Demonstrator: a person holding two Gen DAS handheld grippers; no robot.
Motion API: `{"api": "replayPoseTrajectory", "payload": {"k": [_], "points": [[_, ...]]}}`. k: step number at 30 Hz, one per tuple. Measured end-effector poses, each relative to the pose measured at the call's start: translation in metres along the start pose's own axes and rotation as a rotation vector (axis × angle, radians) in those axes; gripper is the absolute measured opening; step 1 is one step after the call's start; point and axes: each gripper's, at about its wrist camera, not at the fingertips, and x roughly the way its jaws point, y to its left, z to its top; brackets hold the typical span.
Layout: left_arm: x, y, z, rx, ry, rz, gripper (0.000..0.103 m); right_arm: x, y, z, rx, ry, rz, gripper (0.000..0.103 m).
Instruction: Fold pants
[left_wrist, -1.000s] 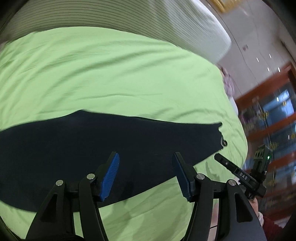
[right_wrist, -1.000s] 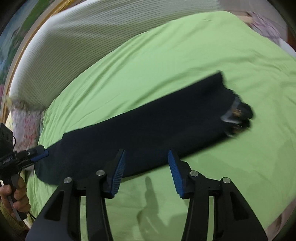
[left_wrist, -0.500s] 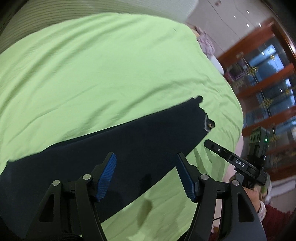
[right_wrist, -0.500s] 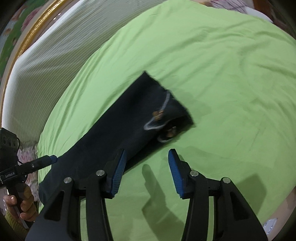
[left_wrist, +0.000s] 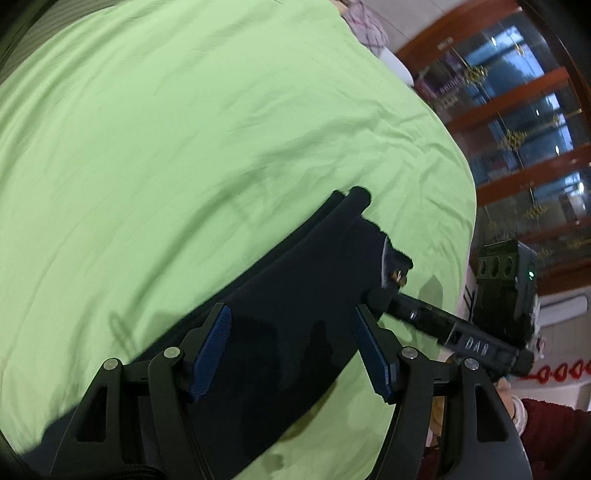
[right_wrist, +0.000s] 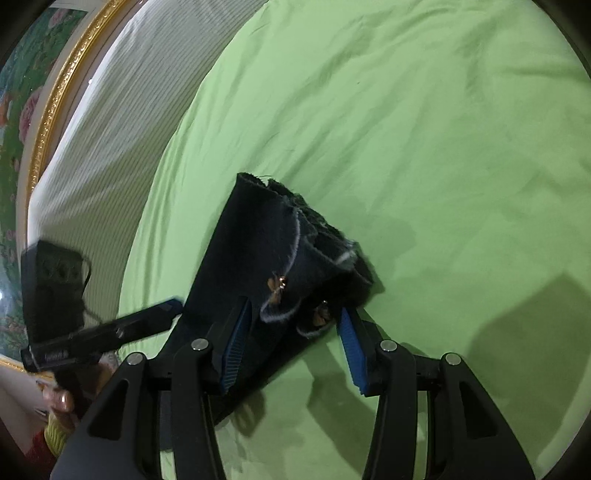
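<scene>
Dark navy pants (left_wrist: 295, 295) lie folded lengthwise on a light green bedsheet (left_wrist: 184, 129). Their waistband end (right_wrist: 295, 258), with pale seams and small brass fittings, shows in the right wrist view. My left gripper (left_wrist: 291, 347) is open, its blue pads straddling the pants near the waistband. My right gripper (right_wrist: 291, 347) is open too, its pads on either side of the waistband corner. The right gripper also shows in the left wrist view (left_wrist: 391, 299), its tips at the waistband edge. The left gripper shows in the right wrist view (right_wrist: 173, 306) beside the pants' long edge.
A white ribbed pillow or headboard cover (right_wrist: 103, 140) runs along the bed's far side, under a gold picture frame (right_wrist: 55, 103). Wooden-framed glass cabinets (left_wrist: 528, 122) stand past the bed's edge. Green sheet spreads beyond the pants (right_wrist: 443, 147).
Both grippers have swung toward the waistband end and closed in on it. The waistband now sits between the right gripper's pads. Both stay open.
</scene>
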Motion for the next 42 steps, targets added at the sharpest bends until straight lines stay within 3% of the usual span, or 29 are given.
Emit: {"api": "replayPoseTrajectory", "payload": {"k": [1, 2, 4, 11, 17, 21, 22, 24, 25, 26, 29, 42], "points": [[0.005, -0.003, 0.005, 0.009, 0.011, -0.003, 0.068, -0.001, 0.001, 0.001, -0.029, 0.009, -0.004, 0.015], [0.009, -0.006, 0.009, 0.018, 0.021, -0.007, 0.068, -0.001, 0.002, 0.001, -0.039, 0.015, 0.003, 0.013], [0.020, -0.013, 0.017, 0.040, 0.044, -0.023, 0.068, -0.009, -0.007, 0.003, -0.031, 0.004, 0.046, 0.012], [0.052, -0.024, 0.044, 0.083, 0.081, -0.023, 0.068, -0.014, -0.017, 0.000, -0.060, 0.009, 0.058, 0.012], [0.070, -0.016, 0.065, 0.050, 0.124, -0.087, 0.066, -0.018, -0.027, -0.008, -0.065, 0.011, 0.067, 0.012], [0.078, -0.025, 0.068, 0.129, 0.147, -0.092, 0.065, -0.010, -0.024, -0.003, -0.052, 0.012, 0.071, 0.012], [0.079, -0.028, 0.068, 0.150, 0.149, -0.084, 0.061, -0.009, -0.023, -0.003, -0.052, 0.012, 0.071, 0.012], [0.082, -0.035, 0.070, 0.192, 0.154, -0.063, 0.029, -0.008, -0.022, -0.001, -0.057, 0.010, 0.068, 0.012], [0.081, -0.035, 0.069, 0.191, 0.155, -0.078, 0.022, -0.008, -0.021, -0.001, -0.063, 0.009, 0.065, 0.012], [0.079, -0.036, 0.069, 0.189, 0.149, -0.100, 0.015, -0.007, -0.018, 0.001, -0.066, 0.008, 0.064, 0.012], [0.069, -0.043, 0.062, 0.226, 0.106, -0.088, 0.011, -0.012, -0.010, 0.001, -0.093, -0.001, 0.065, 0.012], [-0.047, -0.022, 0.022, 0.149, -0.128, -0.166, 0.010, -0.035, 0.067, -0.008, -0.272, -0.018, 0.290, 0.011]]}}
